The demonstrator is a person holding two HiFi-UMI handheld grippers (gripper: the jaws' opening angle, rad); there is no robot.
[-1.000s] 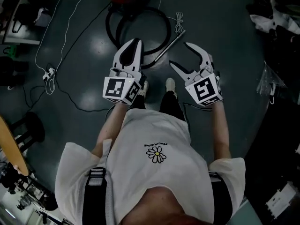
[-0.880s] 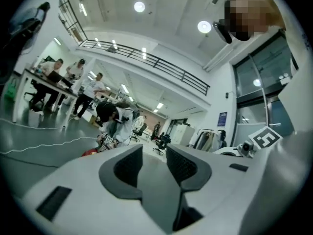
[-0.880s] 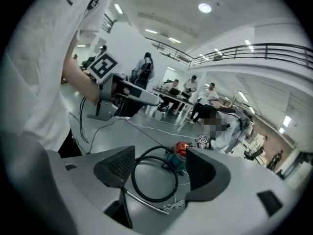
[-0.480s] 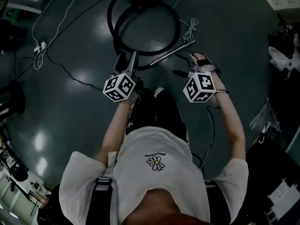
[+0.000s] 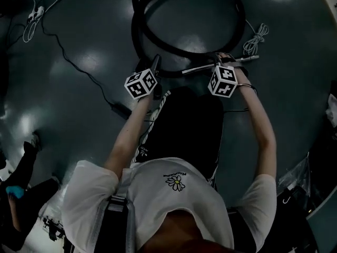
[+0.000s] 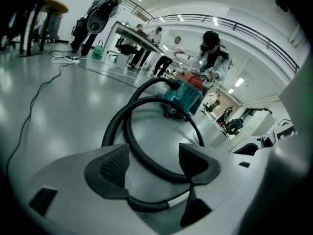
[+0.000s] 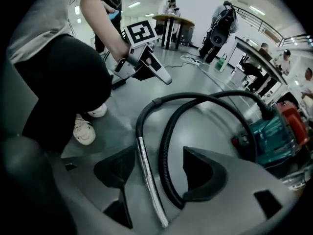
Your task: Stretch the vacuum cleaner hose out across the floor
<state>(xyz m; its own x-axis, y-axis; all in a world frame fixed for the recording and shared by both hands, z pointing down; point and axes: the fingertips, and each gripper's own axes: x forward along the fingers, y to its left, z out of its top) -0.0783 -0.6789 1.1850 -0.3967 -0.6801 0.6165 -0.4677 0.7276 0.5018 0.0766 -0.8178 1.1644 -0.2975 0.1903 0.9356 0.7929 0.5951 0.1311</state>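
Note:
The black ribbed vacuum hose (image 5: pixel 187 45) lies coiled in loops on the dark floor, and its metal wand (image 5: pixel 218 66) runs right from the coil. It leads to the teal and red vacuum cleaner (image 6: pixel 186 94). My left gripper (image 6: pixel 154 163) is low over the coil; its jaws have just been opening, and a stretch of hose (image 6: pixel 146 158) lies between them untouched. My right gripper (image 7: pixel 159 168) is open too, with the wand (image 7: pixel 146 180) and a hose loop (image 7: pixel 168 180) in its gap. In the head view the left gripper (image 5: pixel 156 63) and right gripper (image 5: pixel 215 62) hang at the coil's near edge.
A bundled white cord (image 5: pixel 256 36) lies right of the coil. A black cable (image 5: pixel 79 62) crosses the floor at the left, leading to a power strip (image 5: pixel 34 13). My white shoe (image 7: pixel 84 131) stands close to the wand. Tables (image 6: pixel 132 33) and people stand beyond the vacuum.
Both grippers dropped from chest height to the floor at the coil's near edge as the person crouched. The left jaws went from shut to open.

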